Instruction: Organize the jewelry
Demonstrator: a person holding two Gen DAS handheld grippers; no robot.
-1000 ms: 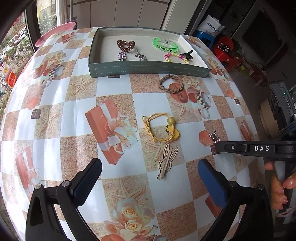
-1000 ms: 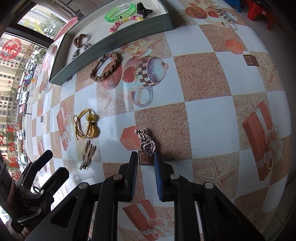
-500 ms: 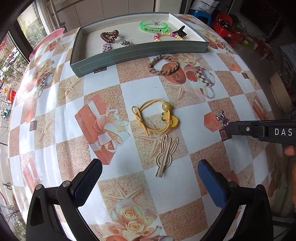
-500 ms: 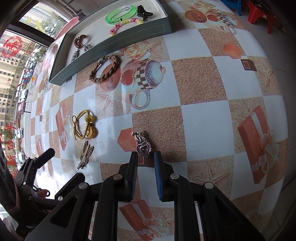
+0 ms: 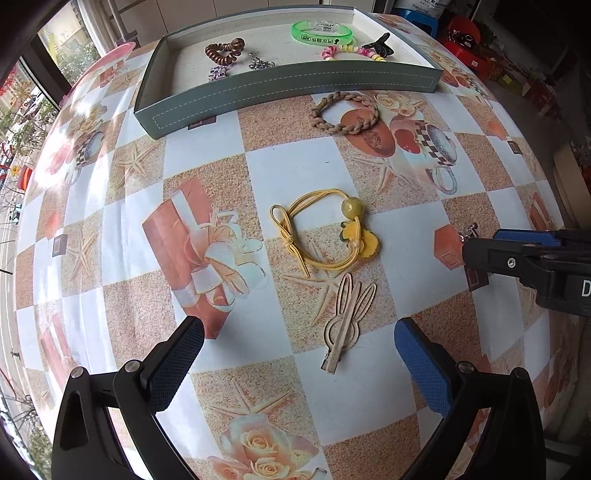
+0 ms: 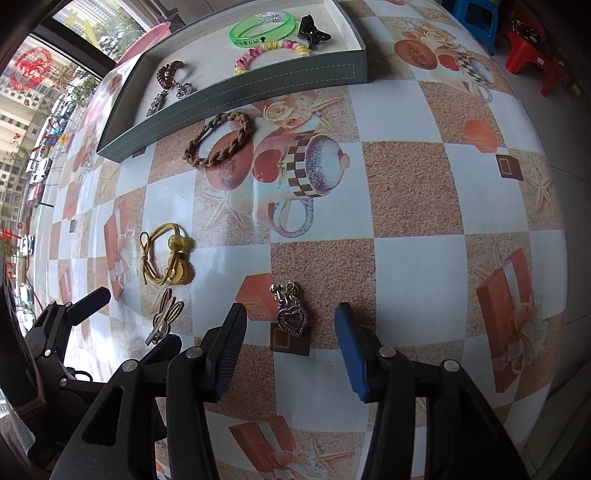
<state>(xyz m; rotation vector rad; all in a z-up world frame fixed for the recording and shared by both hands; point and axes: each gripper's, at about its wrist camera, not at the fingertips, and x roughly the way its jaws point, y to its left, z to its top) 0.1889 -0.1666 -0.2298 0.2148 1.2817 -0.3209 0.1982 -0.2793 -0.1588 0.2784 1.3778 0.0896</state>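
A beige rabbit-ear hair clip (image 5: 345, 325) lies on the patterned tablecloth, between and just beyond the fingers of my left gripper (image 5: 299, 354), which stands open and touches nothing. A yellow hair tie (image 5: 325, 232) with a bead lies just past the clip. In the right wrist view a silver heart pendant (image 6: 291, 314) rests between the fingers of my right gripper (image 6: 291, 325); its jaws are opening and the pads do not touch the pendant. A braided brown bracelet (image 5: 345, 112) lies in front of the grey-green tray (image 5: 295, 83).
The tray holds a green bangle (image 5: 321, 31), a bead bracelet (image 5: 349, 51), a black claw clip (image 5: 380, 42), a brown coil tie (image 5: 225, 48) and two small silver pieces. A pink plate (image 6: 142, 46) sits far left. Red stools (image 6: 532, 55) stand beyond the table's right edge.
My left gripper has come down and closer to the rabbit clip. My right gripper's jaws went from nearly shut to apart, either side of the heart pendant.
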